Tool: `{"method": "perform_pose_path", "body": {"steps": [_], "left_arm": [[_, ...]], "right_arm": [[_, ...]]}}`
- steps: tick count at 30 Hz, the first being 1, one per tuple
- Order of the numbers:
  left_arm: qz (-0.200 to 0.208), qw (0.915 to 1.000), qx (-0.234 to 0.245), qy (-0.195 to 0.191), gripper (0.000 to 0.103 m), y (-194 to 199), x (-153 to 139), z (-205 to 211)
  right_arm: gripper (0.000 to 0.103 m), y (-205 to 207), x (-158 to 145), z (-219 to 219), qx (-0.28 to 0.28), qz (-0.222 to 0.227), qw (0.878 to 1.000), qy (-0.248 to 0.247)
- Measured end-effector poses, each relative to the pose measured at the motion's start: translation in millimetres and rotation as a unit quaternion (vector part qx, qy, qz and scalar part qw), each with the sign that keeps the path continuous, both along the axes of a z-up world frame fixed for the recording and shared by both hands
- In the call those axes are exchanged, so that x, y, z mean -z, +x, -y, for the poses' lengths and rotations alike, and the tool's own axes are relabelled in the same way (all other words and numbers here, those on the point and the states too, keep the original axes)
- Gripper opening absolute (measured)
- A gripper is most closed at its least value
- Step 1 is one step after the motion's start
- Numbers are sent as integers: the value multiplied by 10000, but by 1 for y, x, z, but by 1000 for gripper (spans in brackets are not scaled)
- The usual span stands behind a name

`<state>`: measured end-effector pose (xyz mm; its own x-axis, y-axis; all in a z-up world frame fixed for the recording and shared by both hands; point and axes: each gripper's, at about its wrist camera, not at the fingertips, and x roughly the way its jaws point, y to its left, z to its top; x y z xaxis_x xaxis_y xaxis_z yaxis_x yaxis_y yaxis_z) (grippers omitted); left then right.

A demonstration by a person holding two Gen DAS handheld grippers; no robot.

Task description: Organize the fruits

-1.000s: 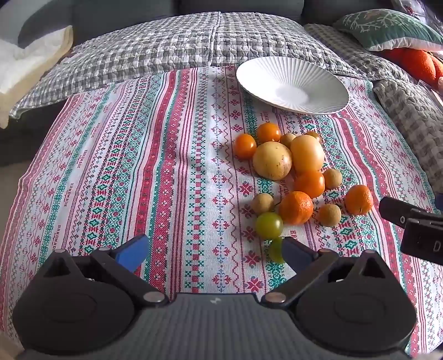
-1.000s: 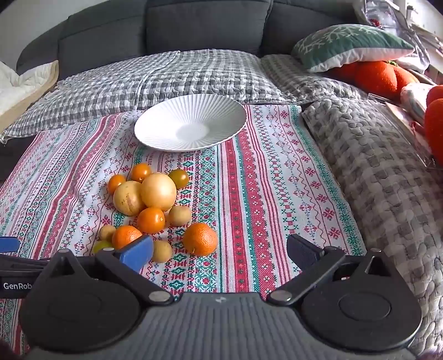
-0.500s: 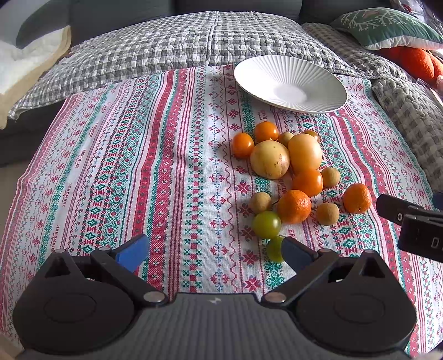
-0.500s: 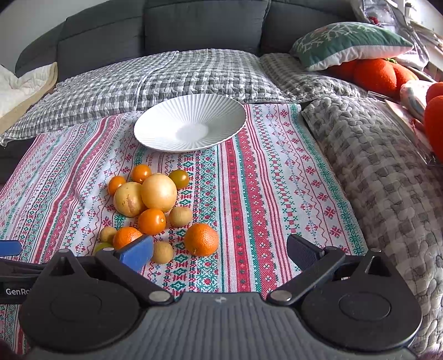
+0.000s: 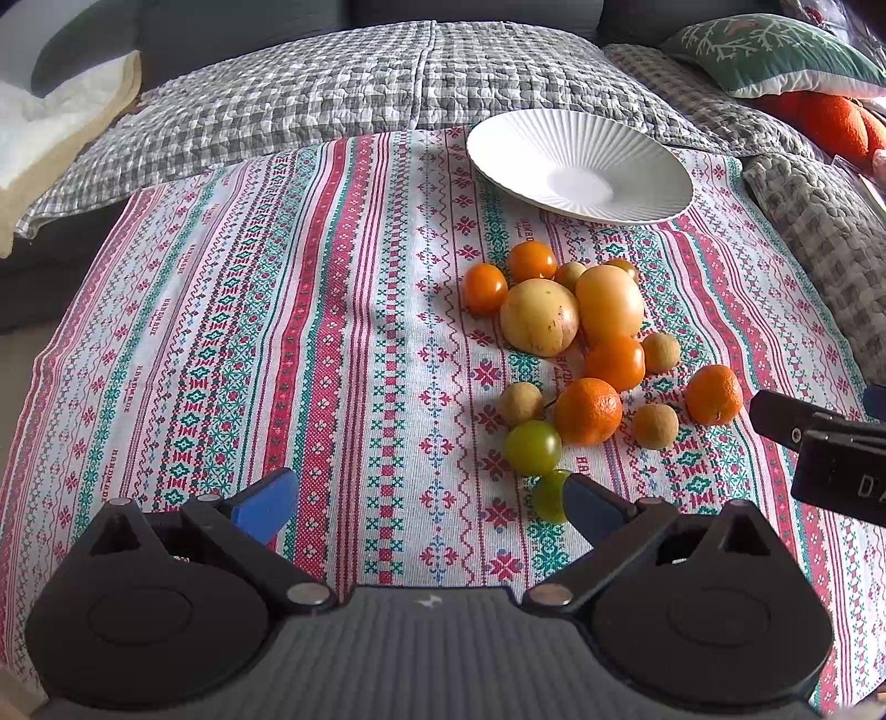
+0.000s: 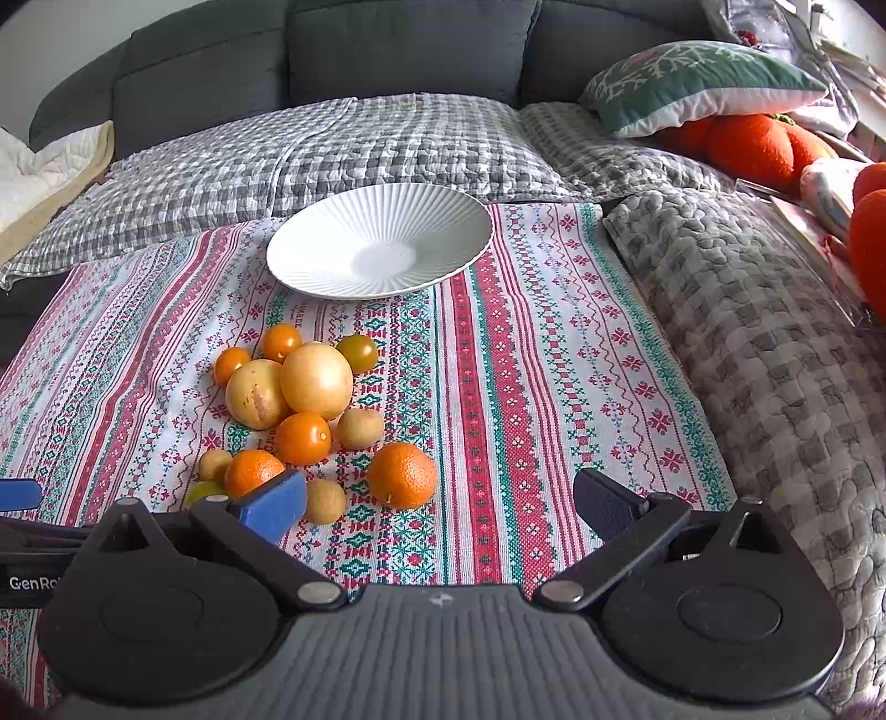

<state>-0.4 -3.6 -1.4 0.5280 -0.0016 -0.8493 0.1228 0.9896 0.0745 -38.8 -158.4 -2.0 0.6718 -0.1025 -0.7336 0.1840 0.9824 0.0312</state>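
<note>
A pile of fruit lies on the patterned cloth: two large yellow fruits (image 5: 540, 317) (image 6: 315, 380), several oranges (image 5: 588, 411) (image 6: 401, 475), small brown fruits (image 5: 654, 425) and green tomatoes (image 5: 532, 447). An empty white ribbed plate (image 5: 637, 144) (image 6: 443, 210) sits beyond the pile. My left gripper (image 5: 426, 498) is open and empty, near the pile's left front; a green tomatо (image 5: 548, 495) touches its right finger's edge in view. My right gripper (image 6: 440, 498) is open and empty, just in front of the nearest orange. It also shows in the left wrist view (image 5: 825, 437).
The cloth (image 5: 277, 332) covers a low surface in front of a grey sofa (image 6: 387, 50) with checked quilts (image 6: 775, 343). A green cushion (image 6: 698, 83) and orange plush toys (image 6: 758, 144) lie at the right. A white blanket (image 5: 50, 122) lies at the left.
Both grippers have shifted slightly forward toward the fruit. The fruit and plate have not moved.
</note>
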Motion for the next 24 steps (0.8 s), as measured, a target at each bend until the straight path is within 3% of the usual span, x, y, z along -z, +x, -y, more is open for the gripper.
{"method": "perform_pose_path", "body": {"steps": [24], "left_arm": [[-15, 10000, 16, 7, 95, -2, 1, 2]], "right_arm": [[103, 1, -2, 0, 11, -35, 10000, 40]]}}
